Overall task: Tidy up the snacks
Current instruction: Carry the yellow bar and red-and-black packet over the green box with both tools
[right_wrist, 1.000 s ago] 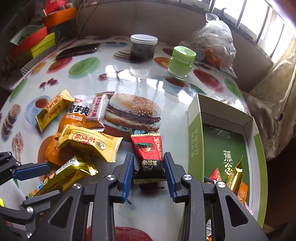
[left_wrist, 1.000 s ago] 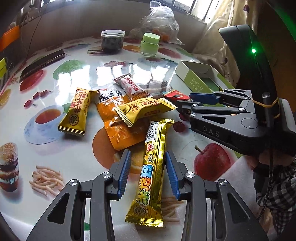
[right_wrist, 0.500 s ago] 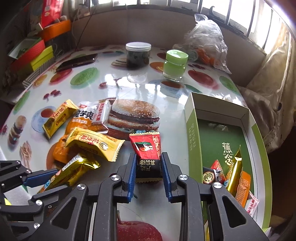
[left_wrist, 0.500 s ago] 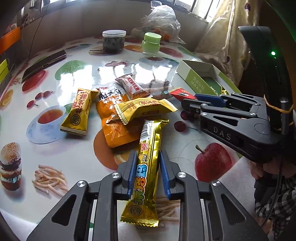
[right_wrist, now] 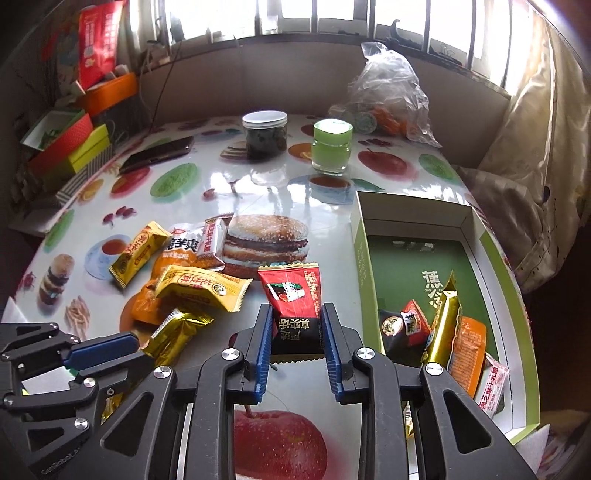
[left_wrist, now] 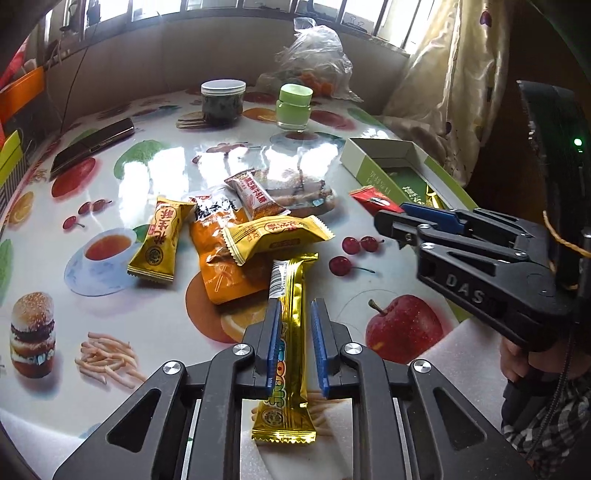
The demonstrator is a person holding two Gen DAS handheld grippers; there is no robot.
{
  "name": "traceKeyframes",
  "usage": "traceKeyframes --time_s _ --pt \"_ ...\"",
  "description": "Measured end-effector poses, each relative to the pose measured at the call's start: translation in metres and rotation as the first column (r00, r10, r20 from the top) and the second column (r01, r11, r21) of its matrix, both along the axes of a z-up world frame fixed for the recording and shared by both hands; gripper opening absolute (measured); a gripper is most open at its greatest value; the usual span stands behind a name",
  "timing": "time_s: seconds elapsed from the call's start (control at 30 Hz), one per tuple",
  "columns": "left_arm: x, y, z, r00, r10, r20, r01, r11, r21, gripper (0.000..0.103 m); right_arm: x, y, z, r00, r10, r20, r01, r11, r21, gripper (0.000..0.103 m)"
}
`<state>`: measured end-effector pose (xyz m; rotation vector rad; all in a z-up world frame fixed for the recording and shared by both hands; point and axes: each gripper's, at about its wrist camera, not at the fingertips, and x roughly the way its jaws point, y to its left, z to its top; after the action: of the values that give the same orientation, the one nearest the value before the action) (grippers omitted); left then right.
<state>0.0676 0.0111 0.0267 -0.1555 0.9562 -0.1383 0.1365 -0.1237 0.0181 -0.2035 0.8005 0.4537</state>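
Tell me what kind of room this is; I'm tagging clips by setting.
Probably a home sitting or dining corner: a fruit-print table, a curtain beside barred windows, a phone and jars.

1. A long snack bar is clamped between the pads of the left gripper, at the near edge of the table.
2. A flat packet is gripped by the right gripper, just left of the open box.
3. Several packets are seen inside the box's near end.
4. A heap of snacks is found behind the left gripper.
5. Two jars are set side by side farther back, a phone to their left and a bag behind them.
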Motion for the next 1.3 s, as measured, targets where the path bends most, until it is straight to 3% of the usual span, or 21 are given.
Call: traceKeyframes --time_s 0.1,0.2,0.27,0.33,0.57,0.6,0.63,1.3 --pt "0.001 0.005 -0.005 0.999 0.032 -0.018 -0.032 0.999 -0.009 0.017 -0.004 -0.003 0.001 1.000 -0.004 0.004 0.004 1.000 0.010 0.024" --pt "0.003 0.005 -0.008 0.999 0.017 -0.029 -0.017 1.000 0.001 0.026 -0.008 -0.006 0.001 1.000 -0.006 0.004 0.006 1.000 0.017 0.024" --pt "0.005 0.003 -0.011 0.999 0.014 -0.042 -0.014 1.000 0.008 0.037 -0.010 -0.007 0.001 1.000 -0.008 0.002 0.008 1.000 0.025 0.024" --pt "0.007 0.001 -0.016 0.998 0.015 -0.063 -0.014 1.000 0.021 0.039 -0.011 -0.008 0.002 1.000 -0.009 0.001 0.009 0.999 0.035 0.024" --pt "0.009 -0.009 -0.018 0.998 0.022 -0.067 -0.017 0.996 0.083 0.038 -0.014 -0.010 0.005 1.000 -0.003 0.008 0.003 0.999 0.047 0.024" --pt "0.009 -0.011 -0.018 0.998 0.017 -0.068 -0.011 0.996 0.093 0.035 -0.014 -0.011 0.005 1.000 -0.004 0.008 0.003 0.999 0.050 0.024" --pt "0.009 -0.013 -0.018 0.998 0.008 -0.069 -0.002 0.995 0.097 0.023 -0.015 -0.011 0.006 1.000 -0.004 0.008 0.004 0.999 0.053 0.024" --pt "0.007 -0.027 0.029 0.999 -0.021 0.032 0.018 0.996 0.084 0.023 -0.025 -0.041 0.025 0.998 -0.051 0.043 0.046 0.993 0.110 0.024"
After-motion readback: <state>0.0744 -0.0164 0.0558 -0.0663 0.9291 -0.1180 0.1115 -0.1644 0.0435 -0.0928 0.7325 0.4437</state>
